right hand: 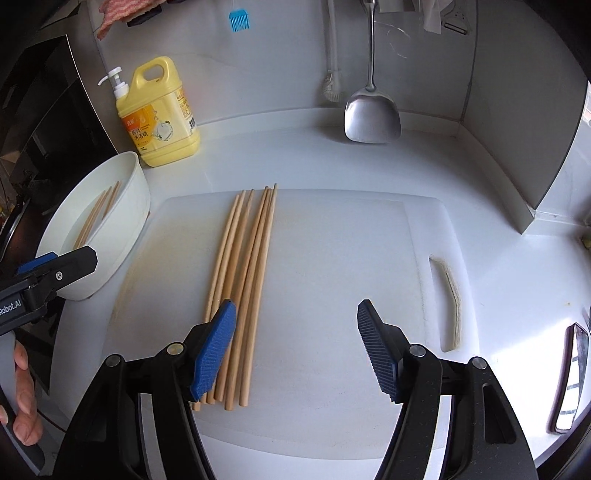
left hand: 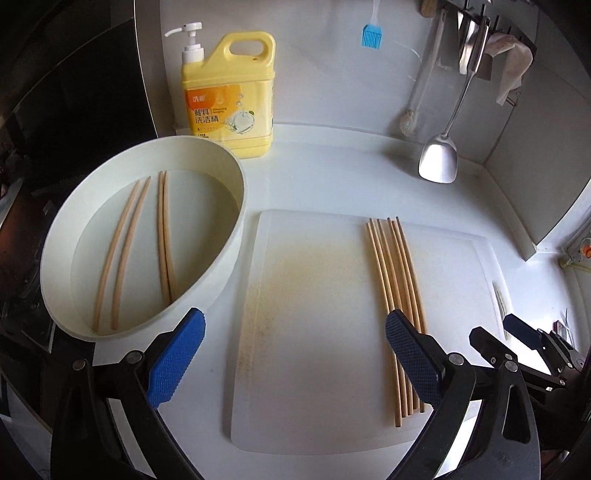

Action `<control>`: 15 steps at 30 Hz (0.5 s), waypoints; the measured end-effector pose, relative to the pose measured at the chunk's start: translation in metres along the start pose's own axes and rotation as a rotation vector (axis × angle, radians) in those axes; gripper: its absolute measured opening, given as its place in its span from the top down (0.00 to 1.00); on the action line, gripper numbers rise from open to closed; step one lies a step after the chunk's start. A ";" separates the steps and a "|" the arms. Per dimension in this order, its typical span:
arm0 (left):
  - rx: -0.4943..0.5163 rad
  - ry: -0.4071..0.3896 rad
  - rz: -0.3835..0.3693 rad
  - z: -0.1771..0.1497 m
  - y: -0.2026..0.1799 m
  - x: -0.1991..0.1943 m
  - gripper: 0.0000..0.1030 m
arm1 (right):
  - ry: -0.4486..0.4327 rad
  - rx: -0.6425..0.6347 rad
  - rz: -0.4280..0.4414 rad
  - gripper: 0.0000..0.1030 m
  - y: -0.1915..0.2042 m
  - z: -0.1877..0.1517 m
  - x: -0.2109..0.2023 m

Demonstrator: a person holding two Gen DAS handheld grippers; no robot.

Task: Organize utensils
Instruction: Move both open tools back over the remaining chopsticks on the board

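Several wooden chopsticks [left hand: 397, 280] lie side by side on a white cutting board [left hand: 314, 314]; they also show in the right wrist view [right hand: 245, 280] on the board [right hand: 332, 277]. A white round basin [left hand: 225, 258] at the left holds several more chopsticks [left hand: 125, 251] lying in water; it also shows in the right wrist view [right hand: 125, 221]. My left gripper [left hand: 295, 354] is open and empty above the board's near edge. My right gripper [right hand: 297, 350] is open and empty just right of the chopsticks' near ends, and shows at the right in the left wrist view [left hand: 517, 332].
A yellow dish soap bottle [left hand: 231, 96] stands behind the basin. A metal spatula [left hand: 439, 158], a bottle brush [left hand: 410, 122] and a blue silicone brush [left hand: 371, 33] hang on the back wall. A dark stove panel [left hand: 66, 110] is at the left. A wall corner [right hand: 532, 184] juts in at the right.
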State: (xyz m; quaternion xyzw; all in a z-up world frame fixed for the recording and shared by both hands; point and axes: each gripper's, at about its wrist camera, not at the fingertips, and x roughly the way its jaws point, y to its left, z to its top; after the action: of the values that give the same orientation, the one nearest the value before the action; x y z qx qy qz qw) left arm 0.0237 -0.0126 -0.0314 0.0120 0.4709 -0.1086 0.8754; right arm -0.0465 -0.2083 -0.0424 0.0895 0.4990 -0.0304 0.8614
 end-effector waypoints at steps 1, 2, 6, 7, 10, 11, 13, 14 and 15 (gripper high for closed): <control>-0.001 0.003 0.006 -0.002 -0.002 0.003 0.06 | 0.004 -0.006 0.005 0.37 0.000 0.000 0.004; -0.004 0.005 0.011 -0.002 -0.003 0.006 0.06 | 0.004 -0.014 0.011 0.37 0.000 0.000 0.007; -0.019 0.008 0.024 -0.008 -0.007 0.012 0.06 | 0.012 -0.041 0.019 0.37 0.002 -0.001 0.022; -0.020 0.008 0.029 -0.009 -0.008 0.014 0.06 | 0.013 -0.045 0.022 0.37 0.002 -0.002 0.025; -0.014 0.011 0.049 -0.010 -0.012 0.021 0.06 | 0.016 -0.044 0.025 0.37 0.003 -0.001 0.034; -0.011 0.016 0.054 -0.010 -0.013 0.023 0.06 | 0.019 -0.044 0.027 0.37 0.003 -0.001 0.036; -0.007 0.019 0.054 -0.010 -0.015 0.026 0.06 | 0.021 -0.049 0.026 0.37 0.004 -0.001 0.040; -0.003 0.019 0.057 -0.010 -0.015 0.028 0.06 | 0.020 -0.050 0.023 0.37 0.005 -0.001 0.041; 0.000 0.022 0.061 -0.010 -0.016 0.029 0.06 | 0.020 -0.051 0.021 0.37 0.005 -0.002 0.043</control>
State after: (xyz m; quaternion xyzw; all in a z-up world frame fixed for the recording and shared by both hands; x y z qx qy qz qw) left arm 0.0274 -0.0320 -0.0597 0.0274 0.4799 -0.0818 0.8731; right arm -0.0262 -0.2018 -0.0798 0.0731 0.5074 -0.0080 0.8586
